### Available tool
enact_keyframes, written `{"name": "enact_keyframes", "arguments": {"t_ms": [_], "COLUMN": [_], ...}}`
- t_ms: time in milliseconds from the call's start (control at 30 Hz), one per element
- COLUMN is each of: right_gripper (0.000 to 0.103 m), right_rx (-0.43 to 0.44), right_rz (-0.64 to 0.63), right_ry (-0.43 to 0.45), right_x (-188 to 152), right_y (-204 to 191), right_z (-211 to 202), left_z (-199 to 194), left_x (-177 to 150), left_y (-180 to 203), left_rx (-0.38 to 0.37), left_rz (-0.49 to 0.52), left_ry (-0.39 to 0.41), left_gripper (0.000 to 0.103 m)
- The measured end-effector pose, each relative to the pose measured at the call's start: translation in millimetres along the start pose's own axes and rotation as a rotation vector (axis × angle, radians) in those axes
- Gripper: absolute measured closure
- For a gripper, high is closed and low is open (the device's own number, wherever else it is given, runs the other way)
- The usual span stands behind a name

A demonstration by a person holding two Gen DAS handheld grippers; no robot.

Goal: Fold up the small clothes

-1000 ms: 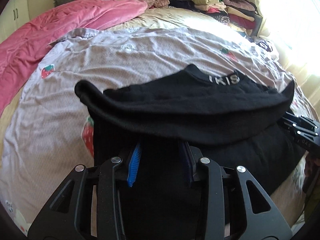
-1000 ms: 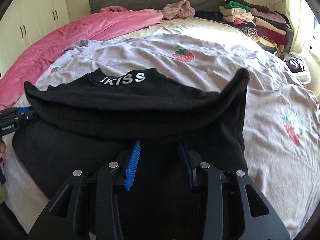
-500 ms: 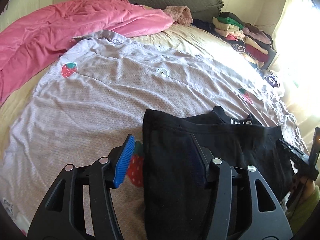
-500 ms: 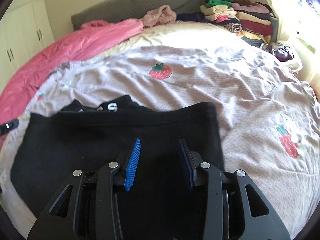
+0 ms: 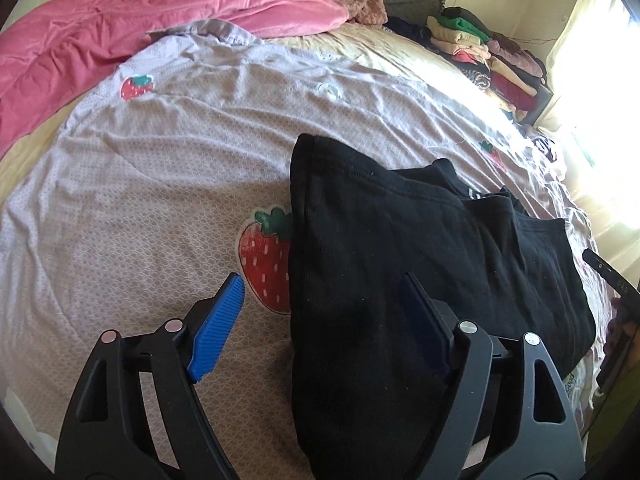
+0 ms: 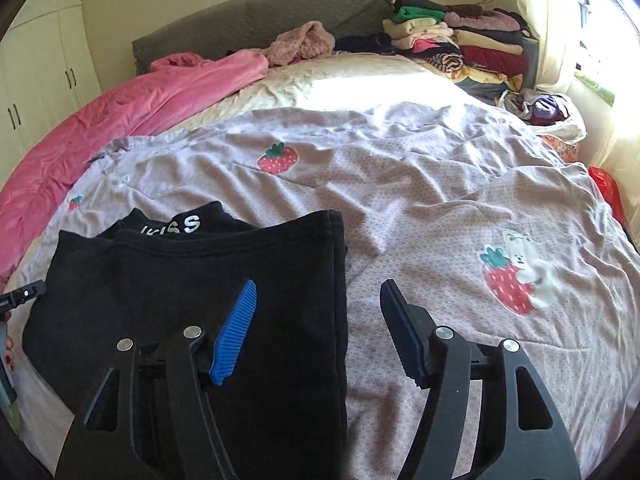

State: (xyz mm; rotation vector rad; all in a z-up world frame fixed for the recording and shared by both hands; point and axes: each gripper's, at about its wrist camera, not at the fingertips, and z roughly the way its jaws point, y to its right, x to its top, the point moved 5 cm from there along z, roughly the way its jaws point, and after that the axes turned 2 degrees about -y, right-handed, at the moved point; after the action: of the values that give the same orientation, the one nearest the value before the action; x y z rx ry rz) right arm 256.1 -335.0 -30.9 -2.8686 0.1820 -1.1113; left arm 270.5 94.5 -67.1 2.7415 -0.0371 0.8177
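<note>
A black garment (image 5: pixel 400 264) with white lettering at its collar (image 6: pixel 176 227) lies folded flat on the lilac strawberry sheet (image 5: pixel 152 200). My left gripper (image 5: pixel 320 320) hovers over the garment's left edge. Its jaws are opening and the blue pads (image 5: pixel 218 328) press on nothing. My right gripper (image 6: pixel 320 328) hangs over the garment's right edge (image 6: pixel 340 280), jaws opening too, with the cloth below them and not pinched. Each view shows a tip of the other gripper: the right one (image 5: pixel 608 276) and the left one (image 6: pixel 20 296).
A pink quilt (image 5: pixel 120 28) is bunched along the far left of the bed. Folded clothes are stacked (image 6: pixel 460 40) at the far right by the grey headboard (image 6: pixel 260 20). A fluffy pink item (image 6: pixel 304 42) lies near them. White cupboards (image 6: pixel 40 60) stand left, a red bag (image 6: pixel 604 184) right.
Both grippers held up the garment's folded edge a second ago. They have laid it down over the collar, let go, opened wide and drawn apart to the garment's sides.
</note>
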Motion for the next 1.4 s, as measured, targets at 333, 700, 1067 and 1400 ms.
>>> {"name": "enact_keyframes", "arguments": {"t_ms": [333,700,1067,1400], "right_gripper": [0.044,0.097,0.095,0.059], "right_rx": [-0.005,0.031,-0.020,-0.109], "right_rz": [0.037,0.080,0.103,0.065], "right_ry": [-0.056,0.034,-0.034,-0.036], "right_x": [11.2,17.5,4.1,1.6], "right_y": [-4.3,4.7,18.8,16.4], "right_z": [42.3,16.1,48.2,34.7], "left_z": [15.2,-18.9,14.0,-0.9], "left_x": [2.9,16.2,21.2,14.8], "left_y": [3.4,26.7,14.9,5.1], "left_rx": [-0.019,-0.016,0.100,0.090], "left_rz": [-0.023,0.076,0.086,0.057], "left_ry": [0.004,0.111,0.043,0.081], "left_gripper": [0.051,0.096,0.099,0.089]}}
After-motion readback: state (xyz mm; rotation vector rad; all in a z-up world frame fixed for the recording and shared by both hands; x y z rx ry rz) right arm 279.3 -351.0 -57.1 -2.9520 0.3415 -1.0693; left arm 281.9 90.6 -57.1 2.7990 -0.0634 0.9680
